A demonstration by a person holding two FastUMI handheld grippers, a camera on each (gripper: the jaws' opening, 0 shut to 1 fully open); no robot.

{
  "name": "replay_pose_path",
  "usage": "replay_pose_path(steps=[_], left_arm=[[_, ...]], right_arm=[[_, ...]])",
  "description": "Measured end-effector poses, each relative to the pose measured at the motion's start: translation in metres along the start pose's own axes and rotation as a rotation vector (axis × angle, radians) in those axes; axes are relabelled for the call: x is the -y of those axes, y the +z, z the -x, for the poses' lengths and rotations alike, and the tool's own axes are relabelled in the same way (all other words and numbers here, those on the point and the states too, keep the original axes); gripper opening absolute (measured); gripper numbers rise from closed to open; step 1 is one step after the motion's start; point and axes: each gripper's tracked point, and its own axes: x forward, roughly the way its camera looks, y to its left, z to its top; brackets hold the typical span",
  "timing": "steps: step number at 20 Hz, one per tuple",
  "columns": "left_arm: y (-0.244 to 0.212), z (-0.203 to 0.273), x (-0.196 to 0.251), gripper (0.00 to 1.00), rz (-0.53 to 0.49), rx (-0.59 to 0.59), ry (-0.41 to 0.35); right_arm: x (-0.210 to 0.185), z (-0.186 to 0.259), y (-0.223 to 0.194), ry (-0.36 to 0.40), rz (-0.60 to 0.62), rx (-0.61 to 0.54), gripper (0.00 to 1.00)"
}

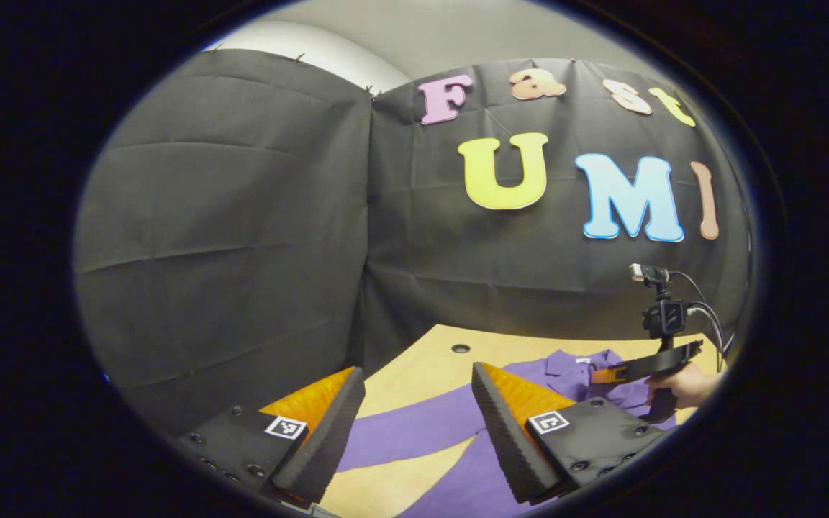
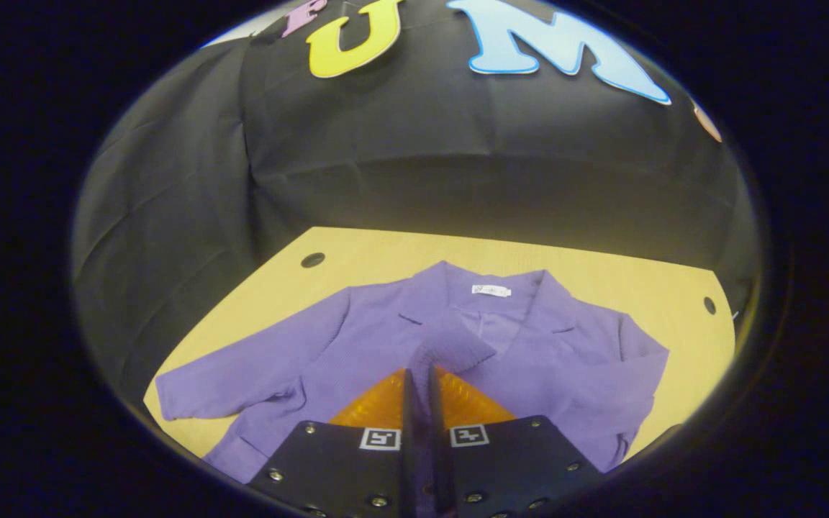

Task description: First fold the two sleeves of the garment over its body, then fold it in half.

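A purple collared garment (image 2: 357,345) of thin woven fabric is laid flat, front up, on a pale yellow wooden table (image 2: 601,277) set against the black cloth wall (image 2: 458,158) of the booth. In the right gripper view, its collar with a small white label (image 2: 491,290) is turned toward the wall, and one sleeve (image 2: 242,378) is stretched out across the tabletop toward the table's edge on the left of that view. The other sleeve (image 2: 450,349) is folded over the body, and its end is pinched between the fingers of the right gripper (image 2: 419,388), which are clenched tightly on the purple fabric with almost no gap between them. Dark round holes (image 2: 312,260) are seen near the far corners of the table. In the left gripper view, the left gripper (image 1: 414,424) is held released, its two fingers spread wide apart above the outstretched sleeve (image 1: 414,428) without any cloth between them. Farther off in that view, the right gripper (image 1: 619,373) is seen over the garment's collar area, gripped by a person's hand (image 1: 684,385).
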Motion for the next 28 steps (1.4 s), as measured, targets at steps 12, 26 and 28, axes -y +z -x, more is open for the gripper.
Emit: replay_pose_path(steps=[12,26,28], left_arm=[[-0.021,-0.029,0.003,0.99,0.011,-0.022,-0.004],[-0.128,-0.085,-0.08,0.99,0.076,-0.222,0.181],[-0.152,-0.088,-0.104,0.94,0.092,-0.274,0.241]], right_arm=[[-0.002,0.042,0.029,-0.028,0.068,0.101,0.97],[-0.034,0.146,0.047,-0.061,0.068,0.242,0.97],[-0.034,0.156,0.04,-0.079,0.081,0.234,0.97]])
